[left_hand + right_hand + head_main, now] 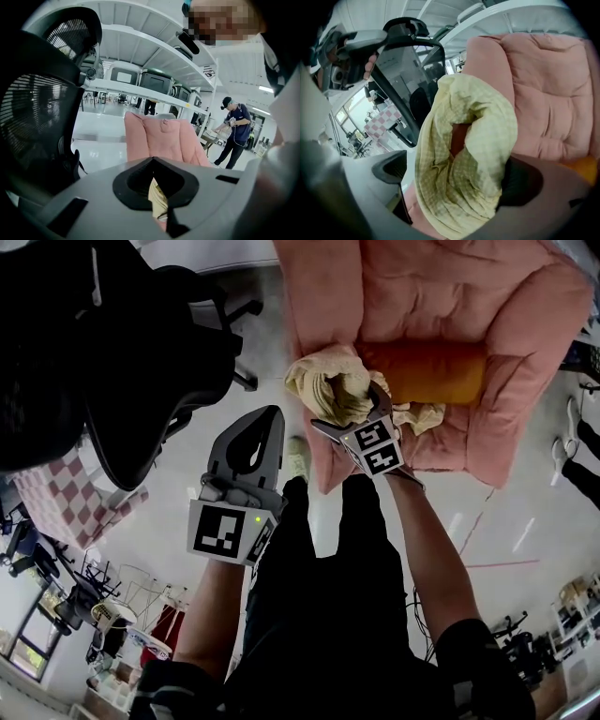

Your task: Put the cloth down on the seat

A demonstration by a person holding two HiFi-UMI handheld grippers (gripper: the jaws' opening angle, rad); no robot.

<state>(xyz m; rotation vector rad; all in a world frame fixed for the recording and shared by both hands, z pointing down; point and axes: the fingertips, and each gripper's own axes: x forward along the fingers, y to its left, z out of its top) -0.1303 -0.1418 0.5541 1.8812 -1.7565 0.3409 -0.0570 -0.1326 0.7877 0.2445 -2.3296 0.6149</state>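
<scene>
my right claw (352, 409) stands wide open over the front of the pink armchair (422, 296), with the pale yellow checked cloth (328, 385) bunched up between its jaws. in the right gripper view the cloth (464, 154) fills most of the gap of that claw (457, 168). it lies against the jaw on the right of the picture, and a dark sliver shows between it and the other jaw, so the jaws are not pinching it. from the head view the bundle sits at the front left corner of the orange seat (431, 371), and a smaller fold trails along the seat's front edge below the claw. i can't tell how much of it rests on the cushion.

my left claw (270, 414) is closed and empty, held just left of the armchair above the pale floor (281, 493). in its own view the tips meet (151, 159), and through the hole between the jaws i see a strip of the cloth (158, 199) with the armchair (161, 138) behind. a black office chair (141, 362) stands to the left
</scene>
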